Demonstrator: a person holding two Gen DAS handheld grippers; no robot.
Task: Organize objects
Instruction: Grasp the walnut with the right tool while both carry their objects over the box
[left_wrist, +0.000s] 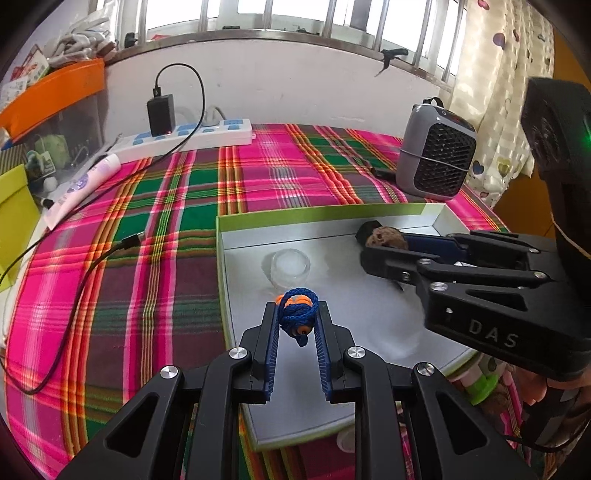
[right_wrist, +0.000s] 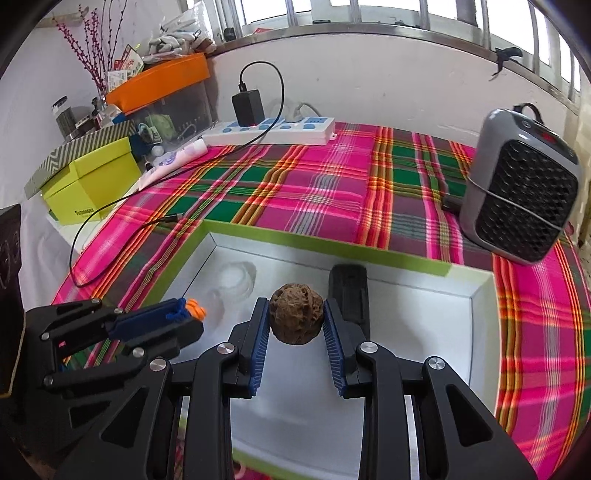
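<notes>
A shallow box lid with a green rim (left_wrist: 314, 216) (right_wrist: 325, 242) lies on the plaid cloth. My left gripper (left_wrist: 297, 314) (right_wrist: 190, 312) is shut on a small bundle of blue cord with orange earplugs (left_wrist: 298, 312) (right_wrist: 194, 309), held above the lid's near left part. My right gripper (right_wrist: 295, 319) (left_wrist: 376, 242) is shut on a brown wrinkled walnut (right_wrist: 294, 318) (left_wrist: 386, 238) over the lid's middle. A small clear glass cup (left_wrist: 290, 266) (right_wrist: 236, 278) stands inside the lid at the left. A black flat object (right_wrist: 349, 291) lies in the lid behind the walnut.
A grey heater (left_wrist: 434, 157) (right_wrist: 522, 184) stands at the back right. A white power strip (left_wrist: 184, 138) (right_wrist: 269, 131) with a black charger and cable (left_wrist: 88, 273) lies at the back. A white tube (left_wrist: 79, 188), a yellow-green box (right_wrist: 88, 181) and an orange bin (right_wrist: 159, 81) crowd the left.
</notes>
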